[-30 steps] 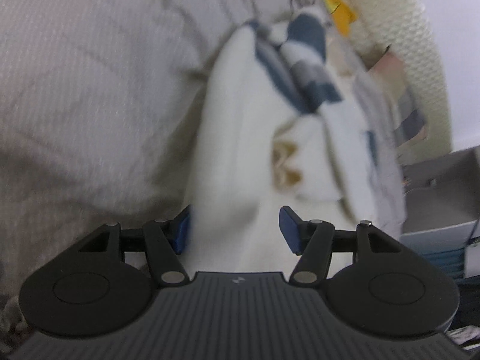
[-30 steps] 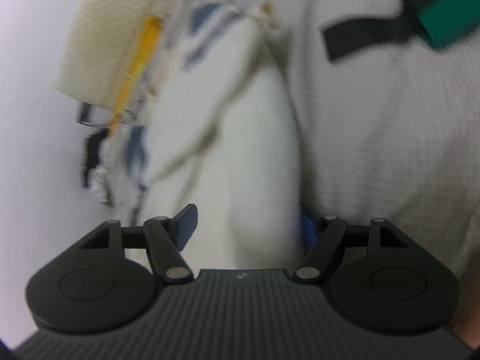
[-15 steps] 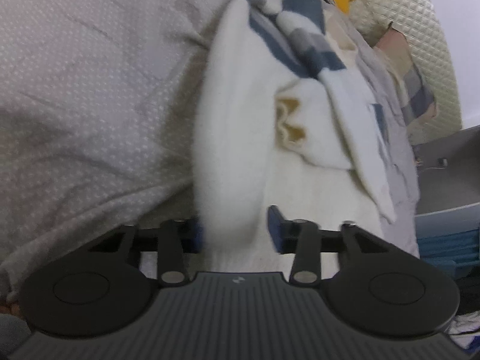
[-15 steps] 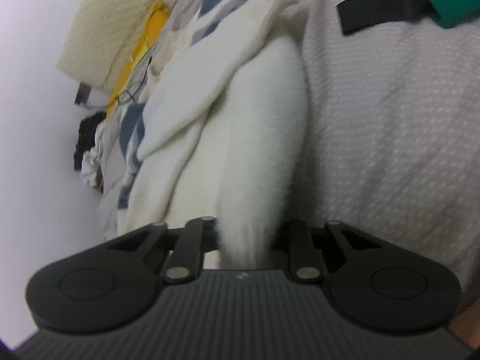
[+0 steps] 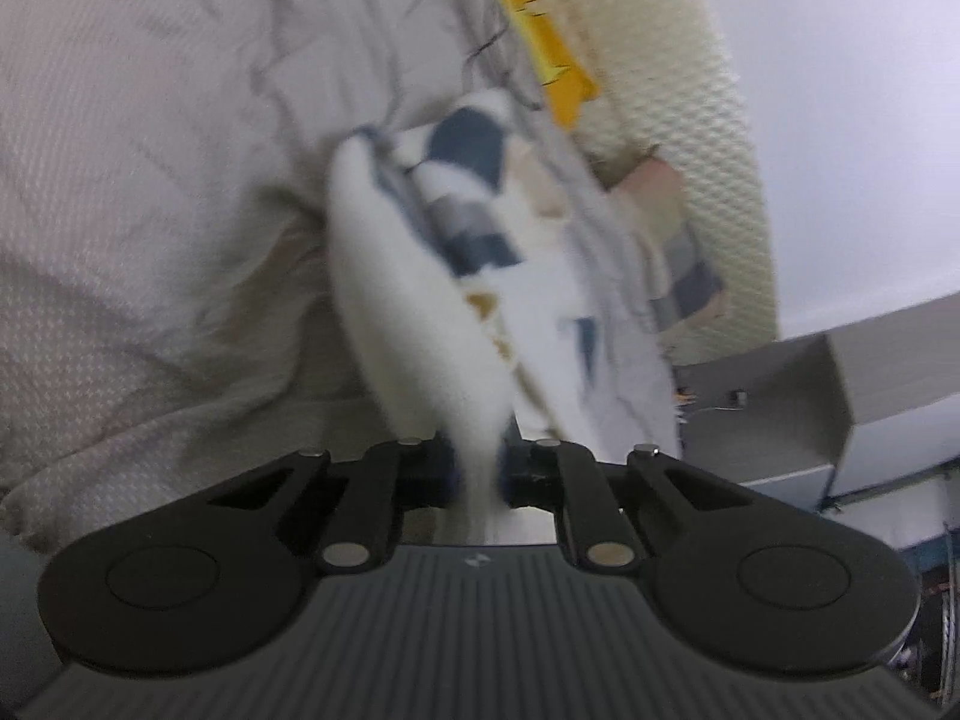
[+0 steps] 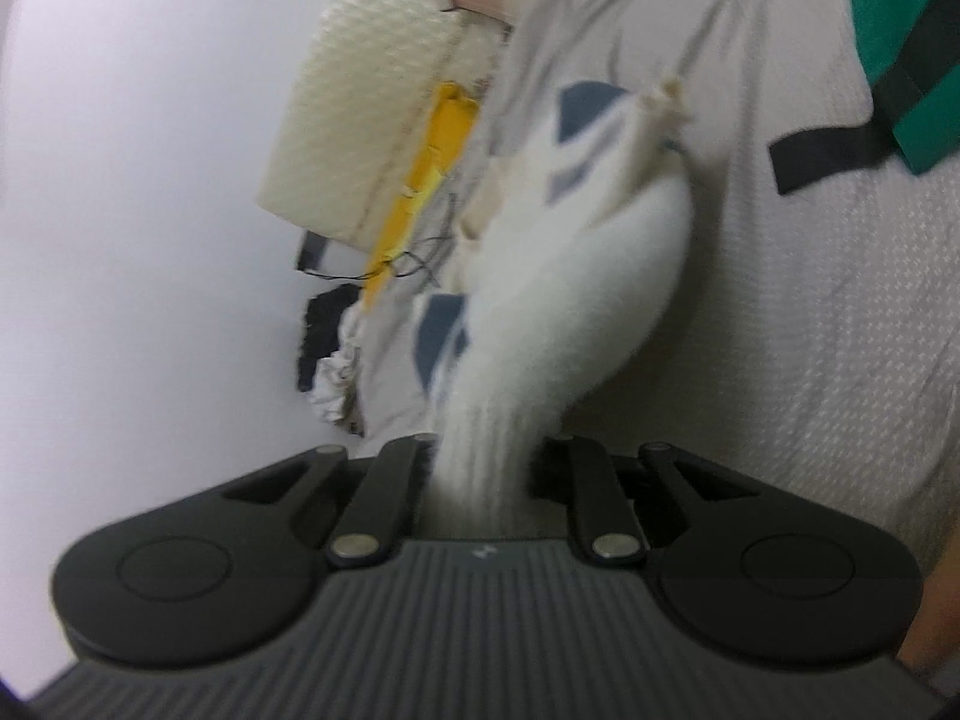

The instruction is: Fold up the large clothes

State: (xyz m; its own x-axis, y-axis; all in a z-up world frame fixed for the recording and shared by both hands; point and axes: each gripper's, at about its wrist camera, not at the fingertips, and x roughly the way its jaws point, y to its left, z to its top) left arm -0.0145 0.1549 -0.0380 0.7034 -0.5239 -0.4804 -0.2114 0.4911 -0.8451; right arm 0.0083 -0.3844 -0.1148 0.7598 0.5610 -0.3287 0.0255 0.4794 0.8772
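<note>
Left gripper (image 5: 480, 474) and right gripper (image 6: 483, 480), jaws closing, each pinch the white fleece garment (image 5: 414, 312); its length trails ahead from both onto the grey bedsheet (image 5: 150, 180).

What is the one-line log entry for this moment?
left tongs: shut on white garment | right tongs: closing, garment between | surface: grey bedsheet

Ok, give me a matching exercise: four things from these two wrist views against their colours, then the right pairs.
Things:
1. sweater
2. bedsheet
3. flat item by the headboard
4. bag with black strap

Colours:
A. green
B. white with blue patches
C. yellow
D. pale grey with tiny dots

Pairs: 1-B, 2-D, 3-C, 4-A
</note>
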